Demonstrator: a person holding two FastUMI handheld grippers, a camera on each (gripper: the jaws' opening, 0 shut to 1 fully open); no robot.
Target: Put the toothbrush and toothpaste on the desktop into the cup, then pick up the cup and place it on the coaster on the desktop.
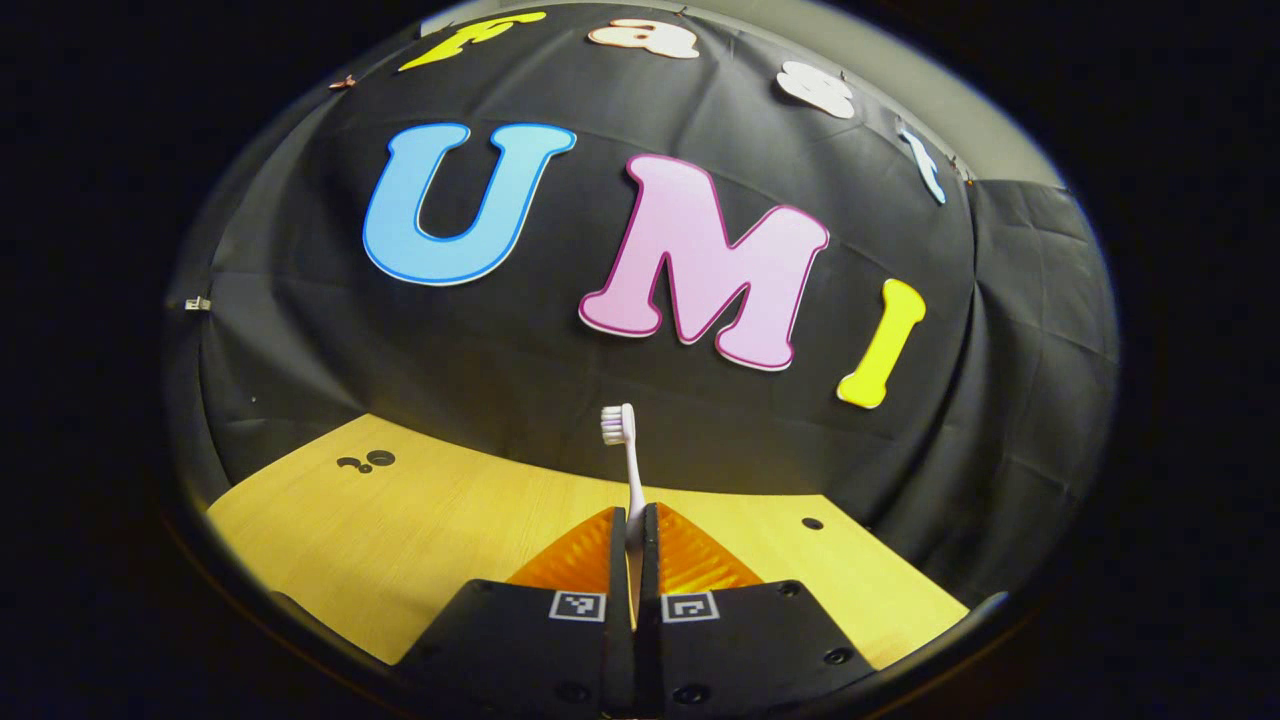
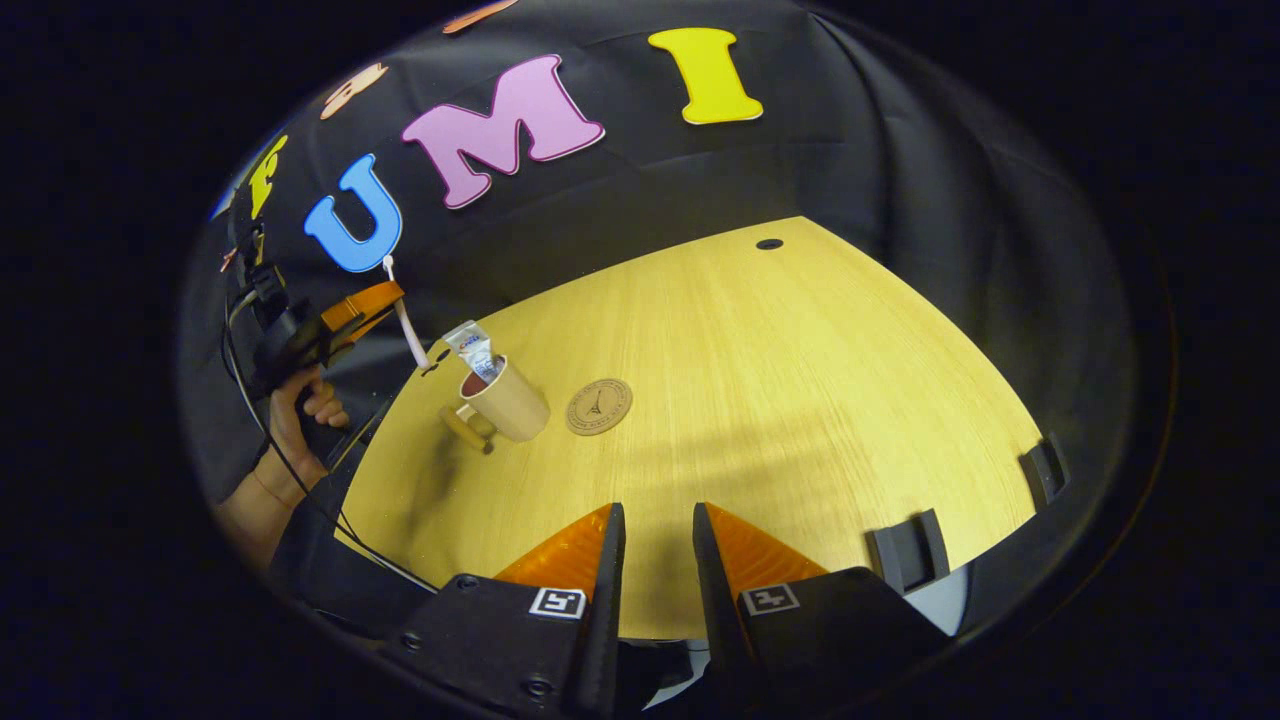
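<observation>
upright, toothbrush [image 1: 627, 462] clamped in left hand-held gripper [image 1: 632, 528]

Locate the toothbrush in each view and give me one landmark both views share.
Left gripper view: the toothbrush stands upright at centre, clamped between the left gripper fingers, bristles on top.
Right gripper view: it sits far left, held by that gripper above and left of the cup.
Shared landmark: the wooden desktop.
</observation>
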